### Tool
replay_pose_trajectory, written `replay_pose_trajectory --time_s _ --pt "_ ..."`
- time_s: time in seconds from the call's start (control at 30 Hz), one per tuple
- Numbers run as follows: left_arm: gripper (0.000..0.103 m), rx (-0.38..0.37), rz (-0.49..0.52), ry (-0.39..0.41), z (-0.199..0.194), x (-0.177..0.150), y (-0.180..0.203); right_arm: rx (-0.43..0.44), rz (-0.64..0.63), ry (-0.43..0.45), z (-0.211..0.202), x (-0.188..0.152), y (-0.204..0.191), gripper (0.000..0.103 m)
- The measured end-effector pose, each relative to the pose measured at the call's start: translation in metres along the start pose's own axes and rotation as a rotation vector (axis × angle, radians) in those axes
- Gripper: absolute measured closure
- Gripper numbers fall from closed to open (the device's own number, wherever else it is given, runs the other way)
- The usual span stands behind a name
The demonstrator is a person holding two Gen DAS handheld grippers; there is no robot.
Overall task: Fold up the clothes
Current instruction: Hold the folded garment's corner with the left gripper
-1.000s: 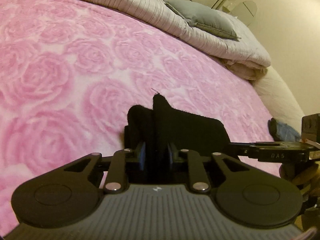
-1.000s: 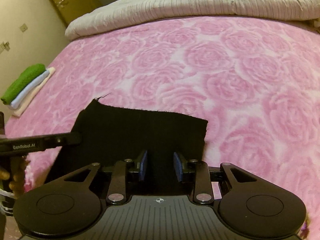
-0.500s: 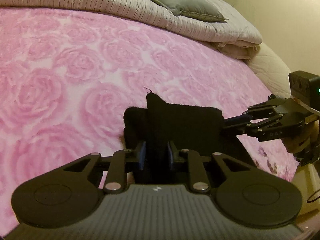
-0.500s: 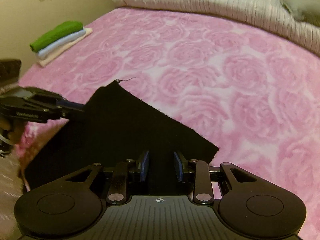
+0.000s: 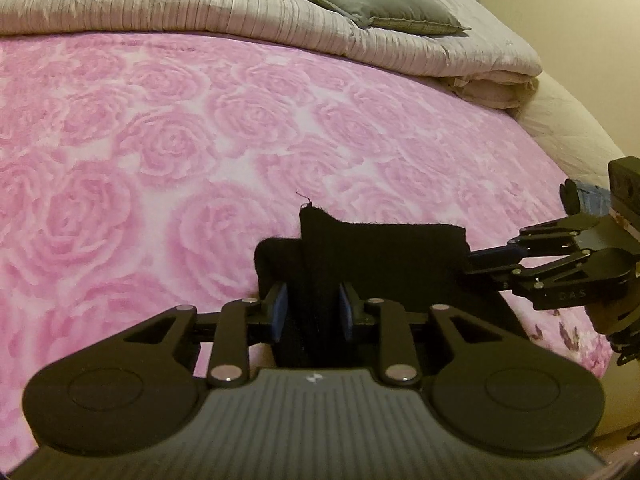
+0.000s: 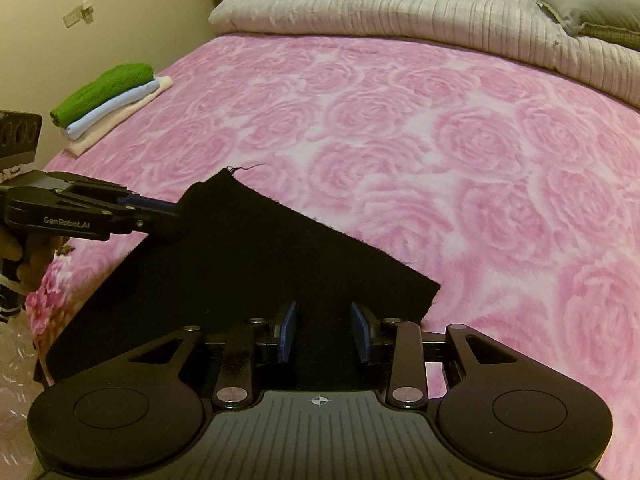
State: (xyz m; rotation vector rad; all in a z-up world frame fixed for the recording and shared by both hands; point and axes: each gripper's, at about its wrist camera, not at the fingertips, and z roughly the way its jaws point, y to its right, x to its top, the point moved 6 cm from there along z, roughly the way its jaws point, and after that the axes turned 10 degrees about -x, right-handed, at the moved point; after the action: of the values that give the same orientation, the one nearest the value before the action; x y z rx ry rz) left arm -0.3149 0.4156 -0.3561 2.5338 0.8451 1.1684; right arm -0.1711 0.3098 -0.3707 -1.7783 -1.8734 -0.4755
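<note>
A black cloth (image 5: 384, 256) is stretched between my two grippers above the near edge of the pink rose-patterned bed (image 5: 200, 140). My left gripper (image 5: 312, 308) is shut on one corner of the cloth, which bunches up between its blue pads. My right gripper (image 6: 323, 330) is shut on the other end of the cloth (image 6: 260, 264). In the right wrist view the left gripper (image 6: 176, 220) pinches the far corner at the left. In the left wrist view the right gripper (image 5: 476, 260) holds the cloth's right corner.
A stack of folded clothes, green on top (image 6: 108, 104), lies at the bed's left edge. A rolled grey-white duvet (image 5: 240, 8) with a grey pillow (image 5: 380, 4) lies across the head of the bed. A blue item (image 5: 592, 200) lies at the right edge.
Both grippers have swung round with the black cloth held between them; each gripper now shows more fully in the other's view. The cloth stays gripped at both ends.
</note>
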Motion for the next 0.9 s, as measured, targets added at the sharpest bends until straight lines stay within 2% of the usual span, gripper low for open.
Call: replay_pose_trajectory --time_s 0.1,0.27,0.37,0.47,0.6,0.63,0.67,0.7,0.8,0.9 --pt "0.080 0.009 0.005 0.000 -0.002 0.001 0.002 -0.003 0.007 0.007 0.000 -0.001 0.000 0.067" --pt "0.081 0.028 0.022 0.070 -0.025 0.008 0.005 -0.017 0.034 0.015 -0.005 0.001 0.004 0.067" --pt "0.081 0.014 0.045 0.080 -0.030 0.013 0.007 -0.036 0.065 0.035 -0.014 0.005 0.016 0.067" --pt "0.081 0.015 0.099 0.048 -0.017 0.017 0.014 -0.057 0.103 0.053 -0.021 0.009 0.030 0.067" --pt "0.081 0.014 0.104 0.002 0.006 0.017 0.011 -0.043 0.117 0.045 -0.019 0.005 0.033 0.067" --pt "0.083 0.006 0.101 0.009 0.005 0.017 0.011 -0.037 0.122 0.042 -0.017 0.004 0.033 0.067" --pt "0.092 -0.002 0.097 0.016 0.004 0.017 0.011 -0.032 0.126 0.038 -0.016 0.002 0.033 0.067" --pt "0.095 -0.010 0.094 0.023 0.003 0.016 0.011 -0.030 0.130 0.040 -0.015 0.001 0.033 0.067" --pt "0.098 -0.034 0.083 0.043 0.001 0.016 0.011 -0.024 0.146 0.044 -0.014 0.001 0.034 0.067" --pt "0.098 -0.069 0.020 0.103 -0.019 0.016 -0.001 -0.024 0.141 0.039 -0.013 0.002 0.035 0.067"
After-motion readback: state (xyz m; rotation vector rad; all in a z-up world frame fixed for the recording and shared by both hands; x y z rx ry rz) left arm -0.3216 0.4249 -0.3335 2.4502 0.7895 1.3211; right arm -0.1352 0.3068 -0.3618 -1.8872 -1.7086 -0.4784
